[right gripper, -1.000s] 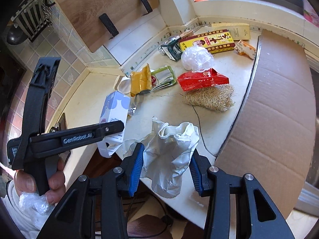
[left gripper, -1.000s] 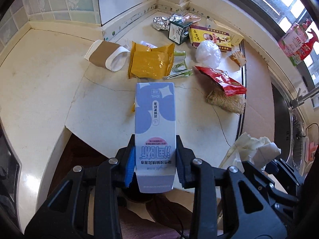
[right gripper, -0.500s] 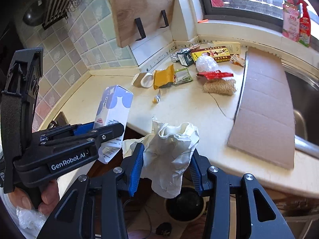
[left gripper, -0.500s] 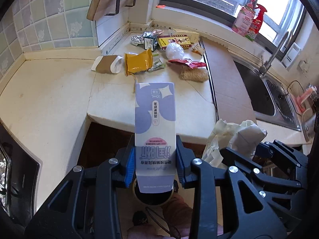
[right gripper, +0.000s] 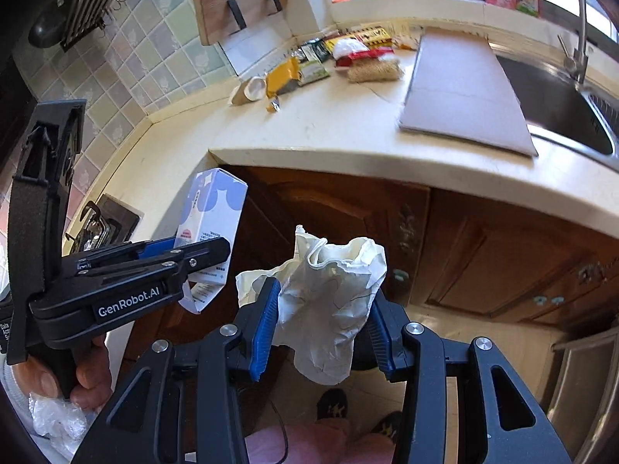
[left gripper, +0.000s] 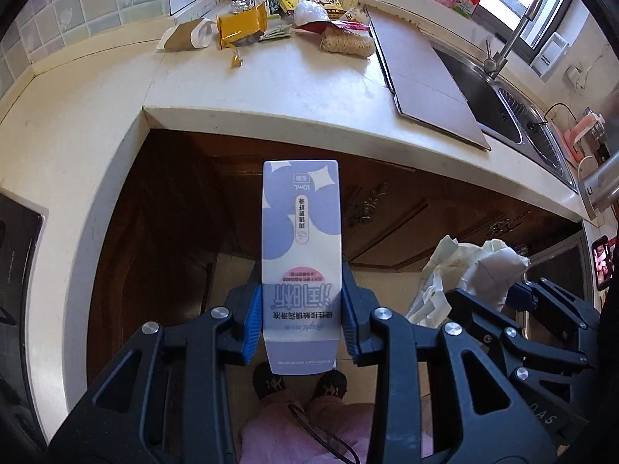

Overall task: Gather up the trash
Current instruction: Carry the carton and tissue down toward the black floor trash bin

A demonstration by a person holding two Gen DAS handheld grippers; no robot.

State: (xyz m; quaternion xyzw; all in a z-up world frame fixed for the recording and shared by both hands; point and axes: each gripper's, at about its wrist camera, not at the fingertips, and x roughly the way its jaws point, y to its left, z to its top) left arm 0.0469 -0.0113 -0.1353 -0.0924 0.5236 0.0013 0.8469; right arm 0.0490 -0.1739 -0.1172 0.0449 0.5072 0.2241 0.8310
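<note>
My left gripper (left gripper: 301,319) is shut on a white and purple carton (left gripper: 301,232) and holds it in the air in front of the wooden cabinet doors, below the counter edge. The carton also shows in the right wrist view (right gripper: 211,216). My right gripper (right gripper: 323,324) is shut on a crumpled white paper bag (right gripper: 329,301), which also shows in the left wrist view (left gripper: 464,270). More trash lies at the back of the counter: a yellow packet (left gripper: 241,29), a paper cup (left gripper: 189,36), a red wrapper (left gripper: 332,26) and a scrubbing pad (left gripper: 348,42).
A sheet of cardboard (left gripper: 421,73) lies on the counter beside the steel sink (left gripper: 514,112) with its tap. A hob (left gripper: 17,255) sits at the left. Brown cabinet doors (right gripper: 483,255) stand below the counter. Shoes (left gripper: 298,384) and the floor are beneath the grippers.
Both grippers have pulled back and down from the counter with the carton and the paper bag still held. They now hang in front of the cabinets.
</note>
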